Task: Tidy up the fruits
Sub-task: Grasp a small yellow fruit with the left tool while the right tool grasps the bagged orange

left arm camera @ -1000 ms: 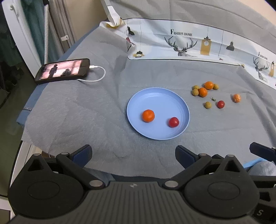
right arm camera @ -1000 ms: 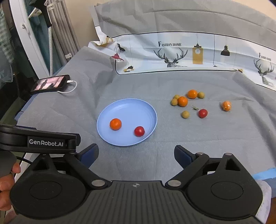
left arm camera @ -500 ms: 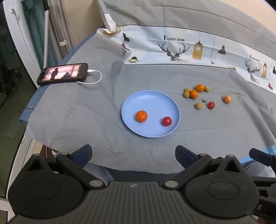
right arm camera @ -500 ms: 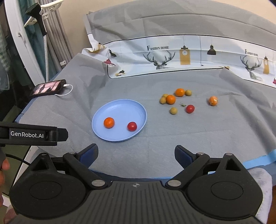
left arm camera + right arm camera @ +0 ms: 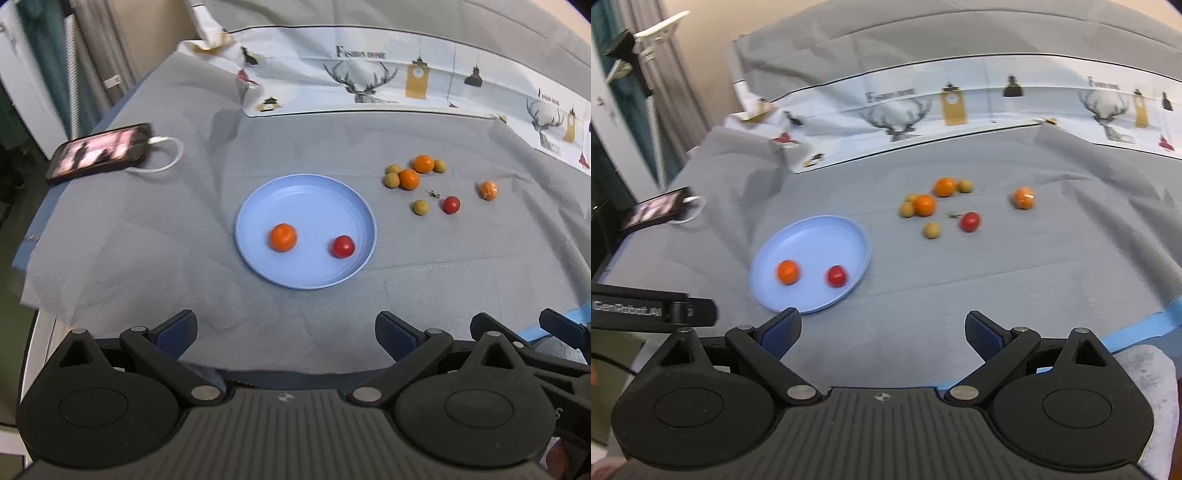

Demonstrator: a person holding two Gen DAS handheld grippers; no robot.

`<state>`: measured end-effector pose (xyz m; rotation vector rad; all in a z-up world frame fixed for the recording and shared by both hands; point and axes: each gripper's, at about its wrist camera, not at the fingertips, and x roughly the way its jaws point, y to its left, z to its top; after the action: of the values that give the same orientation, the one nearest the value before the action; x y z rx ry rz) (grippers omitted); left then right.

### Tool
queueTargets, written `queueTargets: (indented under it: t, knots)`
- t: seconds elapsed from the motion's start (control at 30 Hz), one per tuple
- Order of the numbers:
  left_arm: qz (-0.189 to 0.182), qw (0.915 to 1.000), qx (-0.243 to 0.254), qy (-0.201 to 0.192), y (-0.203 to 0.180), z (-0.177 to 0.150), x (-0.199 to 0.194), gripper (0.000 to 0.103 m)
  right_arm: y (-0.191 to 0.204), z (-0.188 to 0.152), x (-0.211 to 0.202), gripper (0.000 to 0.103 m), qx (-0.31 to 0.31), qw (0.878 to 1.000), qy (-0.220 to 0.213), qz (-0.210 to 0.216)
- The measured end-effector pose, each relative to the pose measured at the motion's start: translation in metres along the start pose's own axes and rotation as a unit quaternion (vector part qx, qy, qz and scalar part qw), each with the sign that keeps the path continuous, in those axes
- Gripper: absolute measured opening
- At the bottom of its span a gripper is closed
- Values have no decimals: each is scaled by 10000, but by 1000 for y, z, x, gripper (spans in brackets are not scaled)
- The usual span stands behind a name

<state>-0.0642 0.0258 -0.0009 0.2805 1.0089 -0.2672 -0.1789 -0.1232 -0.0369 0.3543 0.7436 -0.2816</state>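
Observation:
A blue plate (image 5: 317, 195) (image 5: 827, 232) sits on the grey cloth and holds an orange (image 5: 283, 237) (image 5: 788, 271) and a red tomato (image 5: 343, 246) (image 5: 836, 276). Loose fruit lies to its right: two oranges (image 5: 409, 178) (image 5: 924, 205), several small yellow-green fruits (image 5: 421, 206) (image 5: 931, 229), a red tomato (image 5: 451, 204) (image 5: 970, 221) and a wrapped orange (image 5: 488, 189) (image 5: 1023, 197). My left gripper (image 5: 286, 328) is open and empty, near the table's front edge. My right gripper (image 5: 882, 328) is open and empty, short of the loose fruit.
A phone (image 5: 99, 153) (image 5: 655, 211) with a white cable lies at the table's left edge. A printed deer cloth (image 5: 369, 81) runs along the back. Blue tape (image 5: 1137, 328) marks the front right edge. The left gripper's body (image 5: 646, 308) shows at the left of the right wrist view.
Both grippers pulled back from the table and then came forward again. The right one has shifted rightwards, towards the loose fruit. The fruit and plate have not moved.

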Motion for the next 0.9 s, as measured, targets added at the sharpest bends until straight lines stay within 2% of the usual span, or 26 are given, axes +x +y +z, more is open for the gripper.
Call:
queueTargets:
  t: [0.3, 0.57, 0.73, 0.9]
  knots:
    - [-200, 9988, 364, 256, -75, 56, 57, 103, -68, 13, 44, 100, 250, 9969, -135, -730]
    - [-262, 9950, 844, 472, -161, 107, 146, 103, -148, 46, 126, 100, 412, 9863, -401, -1549]
    - [-268, 9913, 962, 855, -194, 127, 212, 103, -186, 68, 193, 100, 601, 9838, -350, -1651]
    - [-67, 9900, 919, 1066, -196, 138, 270, 103, -197, 84, 247, 100, 446, 9867, -410, -1505]
